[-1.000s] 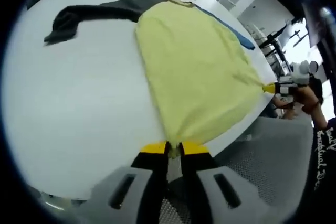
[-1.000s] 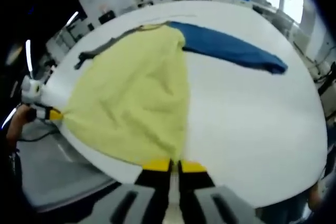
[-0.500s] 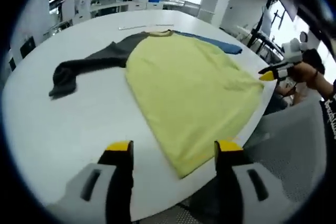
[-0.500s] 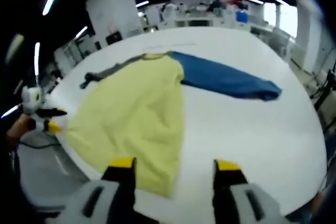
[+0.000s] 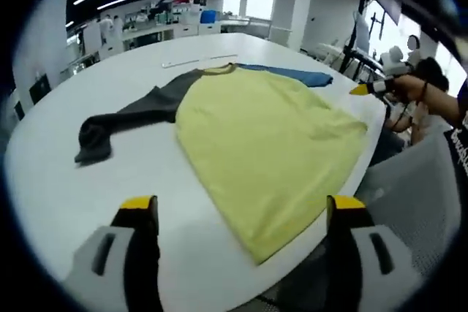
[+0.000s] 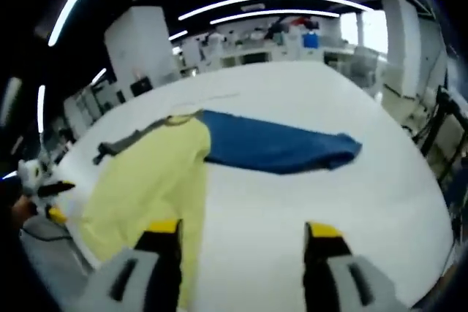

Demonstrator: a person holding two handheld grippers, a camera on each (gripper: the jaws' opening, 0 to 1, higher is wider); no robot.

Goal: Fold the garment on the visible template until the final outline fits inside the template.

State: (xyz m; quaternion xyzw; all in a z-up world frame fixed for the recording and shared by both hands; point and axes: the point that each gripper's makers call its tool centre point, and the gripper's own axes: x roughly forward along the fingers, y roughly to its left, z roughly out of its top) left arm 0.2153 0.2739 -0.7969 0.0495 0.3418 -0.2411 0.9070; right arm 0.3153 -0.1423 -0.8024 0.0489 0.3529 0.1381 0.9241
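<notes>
Garment lies flat: yellow body, grey and blue sleeves outspread.

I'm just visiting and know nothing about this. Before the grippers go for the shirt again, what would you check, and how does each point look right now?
1. Left gripper open and empty: ok, jaws wide apart with nothing between them.
2. Right gripper open and empty: ok, jaws apart over bare table.
3. Shirt lying spread out: ok, yellow body flat, a few wrinkles.
4. Both sleeves in sight: ok, grey sleeve and blue sleeve stretch out to opposite sides.
5. Hem fully on the table: cannot tell, its near corner lies right at the table edge.
6. Template outline located: cannot tell, no marked outline is plain on the white top.
</notes>
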